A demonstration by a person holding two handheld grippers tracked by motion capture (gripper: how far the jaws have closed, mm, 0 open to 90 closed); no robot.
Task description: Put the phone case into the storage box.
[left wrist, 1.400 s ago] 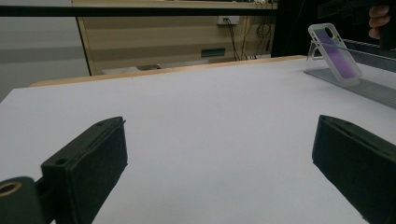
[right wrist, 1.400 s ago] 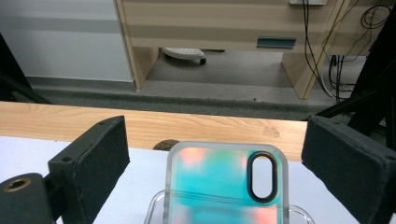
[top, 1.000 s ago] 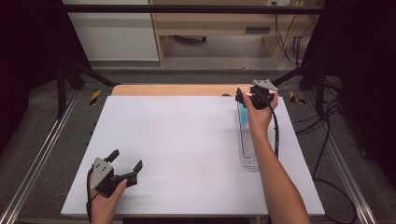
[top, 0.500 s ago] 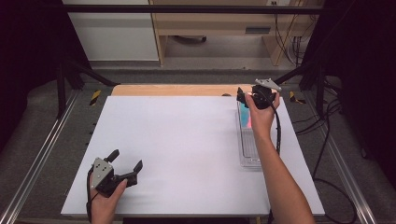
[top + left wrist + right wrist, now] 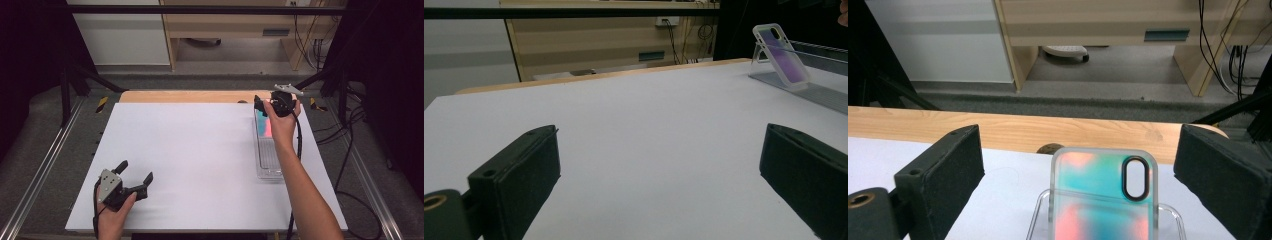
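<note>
**Right gripper spread wide at the phone case, left idle on the table**

Your right gripper (image 5: 262, 106) hovers at the far right of the white table (image 5: 200, 155), over the far end of the clear tray (image 5: 267, 165). Its jaws have just been opening and now stand wide apart; in the right gripper view the phone case (image 5: 1103, 197) stands in the gap between them, and neither pad touches it, so nothing is grasped. The phone case is translucent, washed in teal and pink, with a dark oval camera cut-out near its top corner. It leans tilted in the tray's far end, propped on a clear support, just short of the wooden strip (image 5: 1013, 132) along the table's far edge.

Your left gripper (image 5: 135, 181) rests low near the table's near left corner, well apart from the tray. It is released too: its jaws stand wide with only bare table between them, and the phone case (image 5: 780, 54) shows far off to its upper right
</note>
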